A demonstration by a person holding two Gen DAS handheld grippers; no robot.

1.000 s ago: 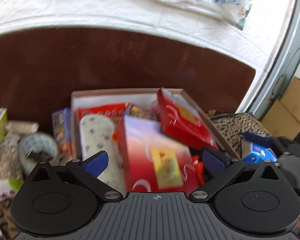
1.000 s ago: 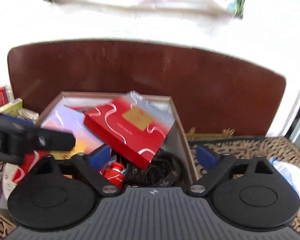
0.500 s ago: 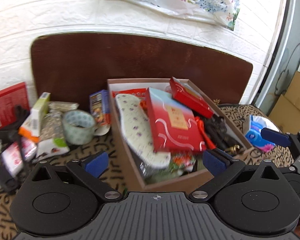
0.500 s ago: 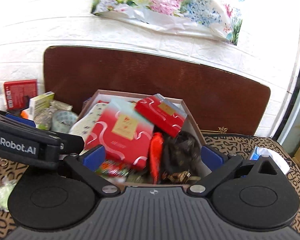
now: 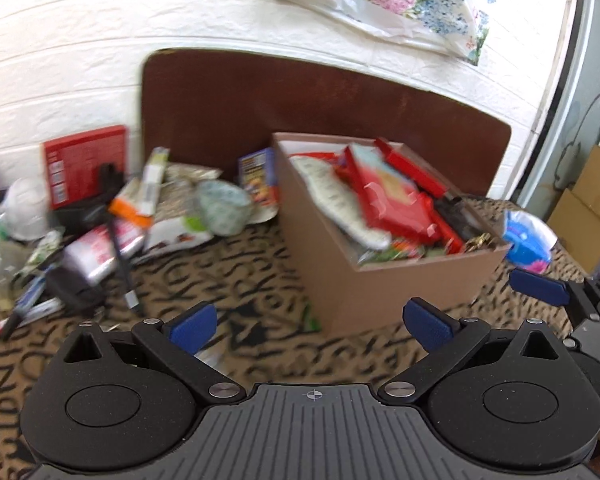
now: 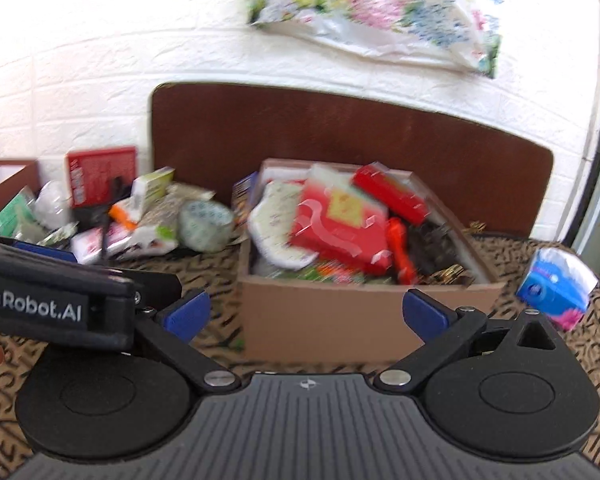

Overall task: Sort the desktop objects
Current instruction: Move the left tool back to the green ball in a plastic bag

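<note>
A brown cardboard box (image 5: 384,292) (image 6: 340,320) stands on the patterned table, heaped with red gift boxes (image 5: 392,204) (image 6: 340,220), a white spotted insole (image 5: 340,208) and other items. Left of it lies a loose pile: a tape roll (image 5: 222,208) (image 6: 206,220), a red carton (image 5: 86,164) (image 6: 100,172), snack packets and pens. My left gripper (image 5: 312,322) is open and empty, in front of the box's near left corner. My right gripper (image 6: 306,314) is open and empty before the box's near wall. The left gripper's body (image 6: 52,304) shows at the left of the right wrist view.
A blue and white tissue pack (image 5: 528,240) (image 6: 556,284) lies right of the box. A dark brown board (image 5: 300,112) leans on the white brick wall behind. Another brown box (image 6: 4,188) sits at far left. Cardboard cartons (image 5: 584,216) stand off the table's right edge.
Both grippers have pulled back from over the box toward the near side, so the box now looks smaller and farther. The left view has swung left, revealing the loose pile. Both stay open.
</note>
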